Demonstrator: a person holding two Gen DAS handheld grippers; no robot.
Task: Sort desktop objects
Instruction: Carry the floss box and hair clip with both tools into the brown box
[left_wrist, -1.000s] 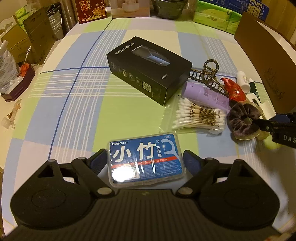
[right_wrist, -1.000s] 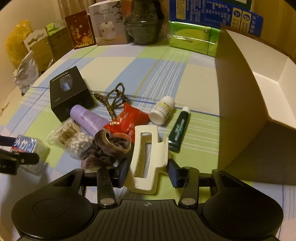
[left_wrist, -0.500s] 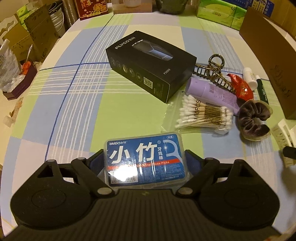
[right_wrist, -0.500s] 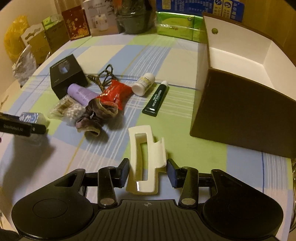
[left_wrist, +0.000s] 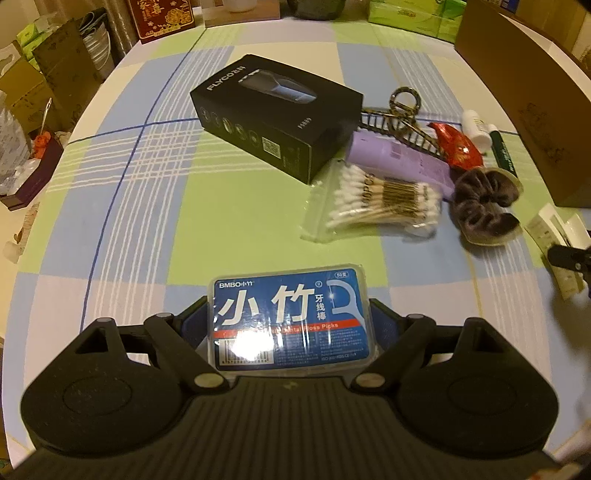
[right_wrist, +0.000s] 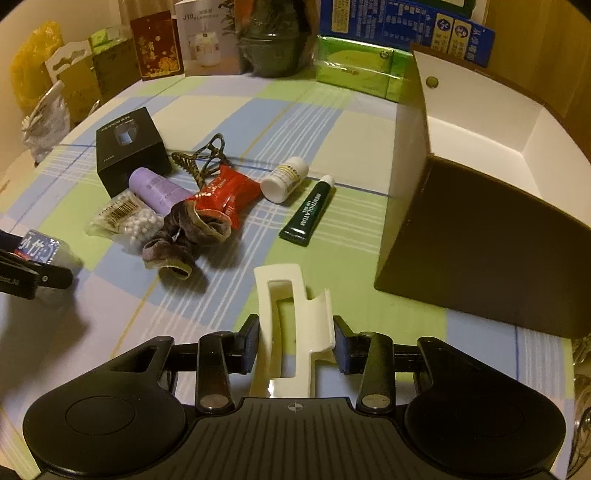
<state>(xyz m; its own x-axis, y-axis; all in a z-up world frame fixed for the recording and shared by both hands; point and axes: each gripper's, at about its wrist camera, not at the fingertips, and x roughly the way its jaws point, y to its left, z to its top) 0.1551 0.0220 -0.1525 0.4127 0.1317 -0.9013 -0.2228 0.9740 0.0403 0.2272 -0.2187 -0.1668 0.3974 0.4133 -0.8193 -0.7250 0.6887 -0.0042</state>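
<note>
Compared with a second back, the right gripper (right_wrist: 295, 341) has carried the cream hair clip (right_wrist: 290, 325) away from the pile and toward the brown box (right_wrist: 480, 236); its jaws are closing on the clip. The left gripper (left_wrist: 290, 325) still pinches the floss pick box (left_wrist: 290, 317), barely shifted, above the checked tablecloth (left_wrist: 147, 184).

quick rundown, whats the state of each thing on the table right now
Left gripper: shut on the blue dental floss pick box.
Right gripper: fingers closing around the cream plastic hair claw clip.
Brown cardboard box: open on top, inside looks empty.
Black shaver box: closed, lying flat.
Clear bag of cotton swabs: lying flat.
Dark green tube: capped, lying down.
White pill bottle: capped, on its side.
</note>
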